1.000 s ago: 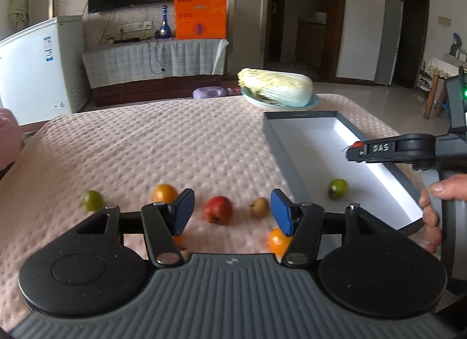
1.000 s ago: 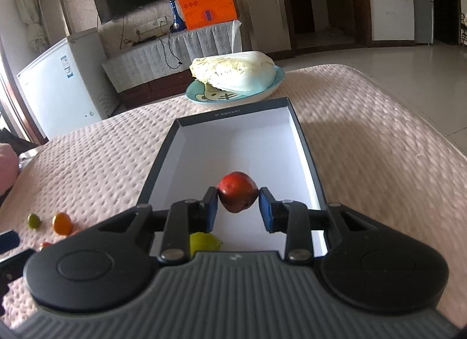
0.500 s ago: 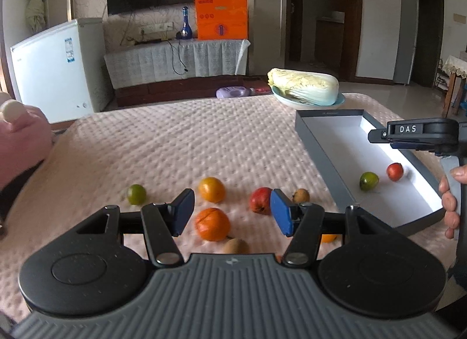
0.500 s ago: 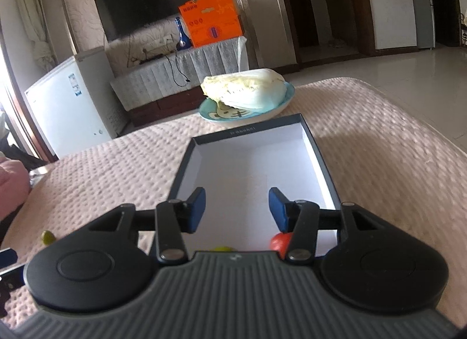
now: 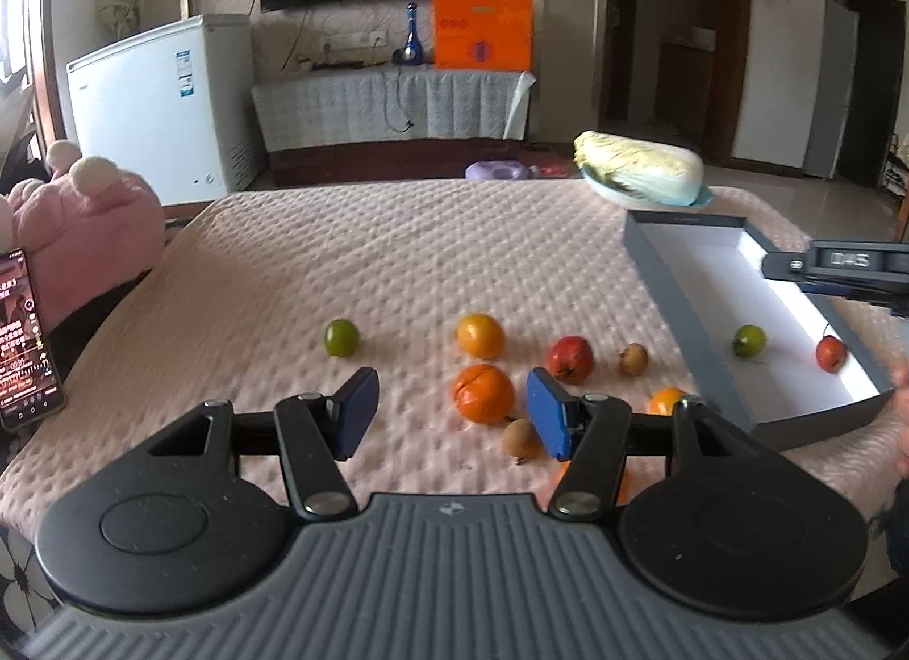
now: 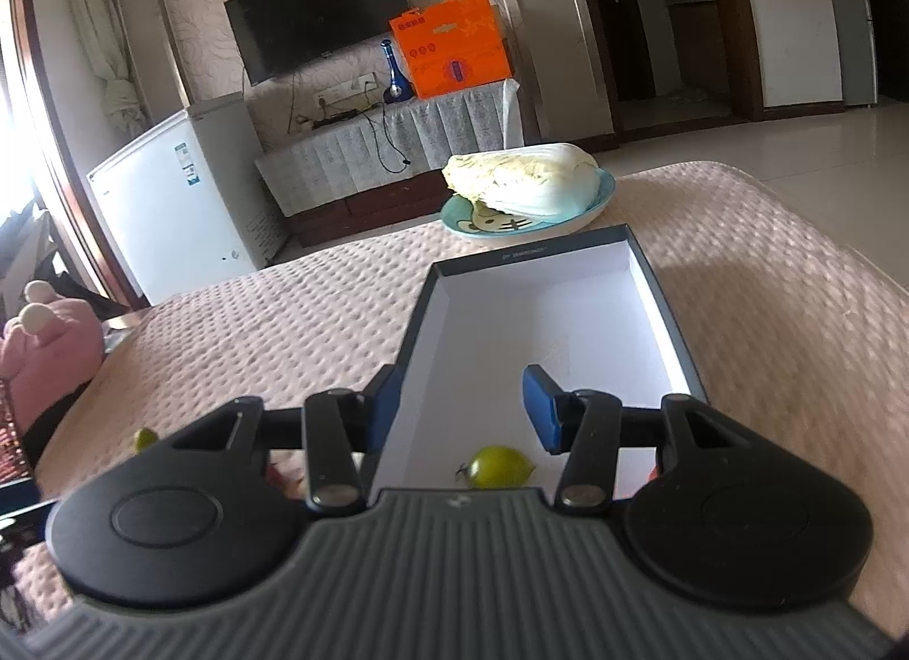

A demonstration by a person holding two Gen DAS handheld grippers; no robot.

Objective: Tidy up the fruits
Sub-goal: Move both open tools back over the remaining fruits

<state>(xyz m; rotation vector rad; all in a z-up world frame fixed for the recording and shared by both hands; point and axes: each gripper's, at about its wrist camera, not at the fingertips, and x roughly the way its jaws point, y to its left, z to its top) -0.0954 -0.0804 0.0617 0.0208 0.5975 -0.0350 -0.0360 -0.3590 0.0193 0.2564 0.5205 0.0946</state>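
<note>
red fruit (image 5: 830,353) dropped in box (image 5: 682,285) | right tool (image 6: 460,404) empty, parted

A pink quilted bed cover (image 5: 397,262) carries everything. Taking the grey box (image 5: 670,285) as landmark: a plate (image 6: 596,208) with a cabbage (image 5: 636,174) lies just behind it; left of it lie oranges (image 5: 483,393), a red fruit (image 5: 571,358), small brown fruits (image 5: 633,359) and, farthest, a green fruit (image 5: 341,337).

Pink dimpled bedspread (image 5: 397,262), white-lined grey box (image 5: 653,262), perhaps reddish fruit (image 5: 830,353)
</note>
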